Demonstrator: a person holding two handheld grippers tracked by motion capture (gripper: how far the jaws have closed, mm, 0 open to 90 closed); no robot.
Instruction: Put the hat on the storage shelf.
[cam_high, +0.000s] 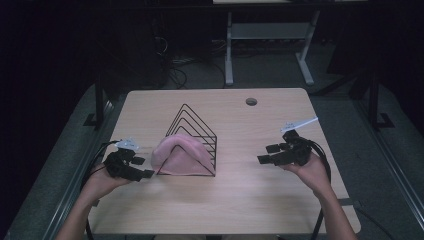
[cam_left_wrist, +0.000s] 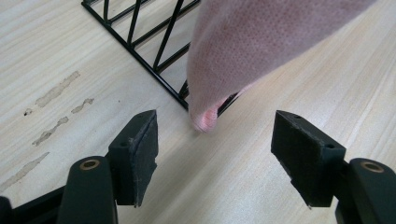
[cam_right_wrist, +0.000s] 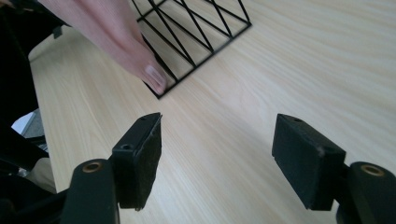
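Observation:
A pink cloth (cam_high: 177, 155) hangs over the front of a black wire rack (cam_high: 195, 125) that stands in the middle of the wooden table (cam_high: 250, 200). My left gripper (cam_high: 144, 167) sits just left of the cloth, open, with nothing between its pads. In the left gripper view, the cloth's lower tip (cam_left_wrist: 205, 119) hangs at the rack's corner (cam_left_wrist: 140, 51), a little ahead of the left gripper (cam_left_wrist: 215, 149). My right gripper (cam_high: 266, 154) is held open well to the right of the rack, over bare wood. The right gripper view shows the cloth (cam_right_wrist: 116, 37) and rack (cam_right_wrist: 196, 32) far beyond the right gripper (cam_right_wrist: 217, 154).
A round cable hole (cam_high: 251, 101) lies near the table's far edge. Pale smears (cam_left_wrist: 56, 91) mark the wood left of the rack. Behind the table, a white desk frame (cam_high: 228, 50) stands on the dark floor. Bare wood stretches along the near edge between the person's forearms.

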